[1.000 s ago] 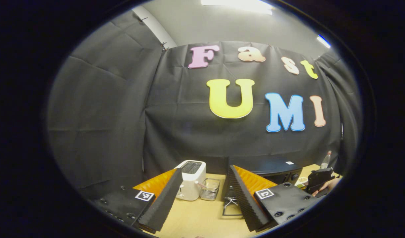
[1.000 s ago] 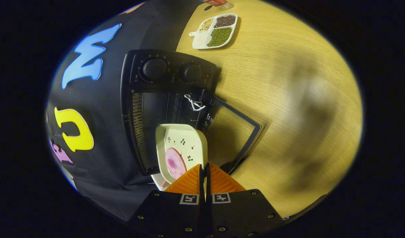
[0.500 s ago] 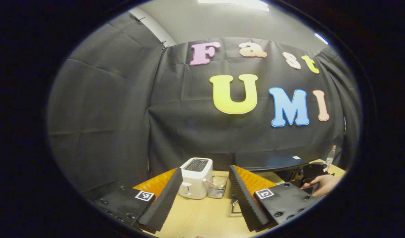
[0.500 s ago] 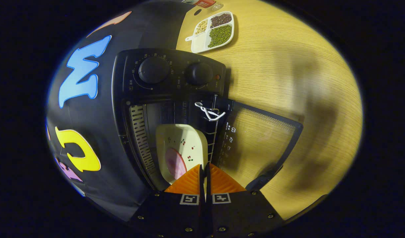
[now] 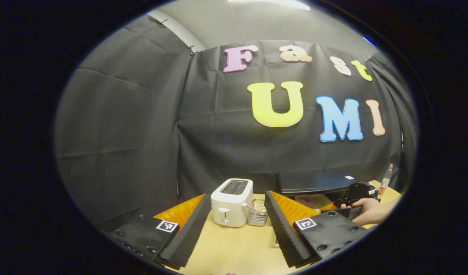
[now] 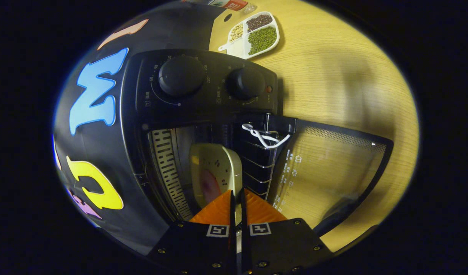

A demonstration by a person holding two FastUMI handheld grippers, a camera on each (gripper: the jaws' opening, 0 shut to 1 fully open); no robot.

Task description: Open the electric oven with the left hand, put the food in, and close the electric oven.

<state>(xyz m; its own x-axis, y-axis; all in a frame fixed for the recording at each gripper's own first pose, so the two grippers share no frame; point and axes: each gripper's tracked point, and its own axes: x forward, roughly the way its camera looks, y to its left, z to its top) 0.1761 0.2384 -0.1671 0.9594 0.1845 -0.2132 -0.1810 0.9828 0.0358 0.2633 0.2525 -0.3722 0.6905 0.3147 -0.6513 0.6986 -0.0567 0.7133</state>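
Pinching the near rim of the plate [image 6: 218, 170], the right gripper [image 6: 237, 198] has its jaws nearly closed on it, the pink food [image 6: 210, 183] partly inside the open electric oven [image 6: 203, 95]. Next move, likely: set the plate on the rack and release. The left gripper [image 5: 237, 223] hangs wide open, empty, above the table [image 5: 237, 252].

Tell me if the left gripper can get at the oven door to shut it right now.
Probably not yet. The left gripper is open and free, but the right gripper holds the plate in the oven over the open door.
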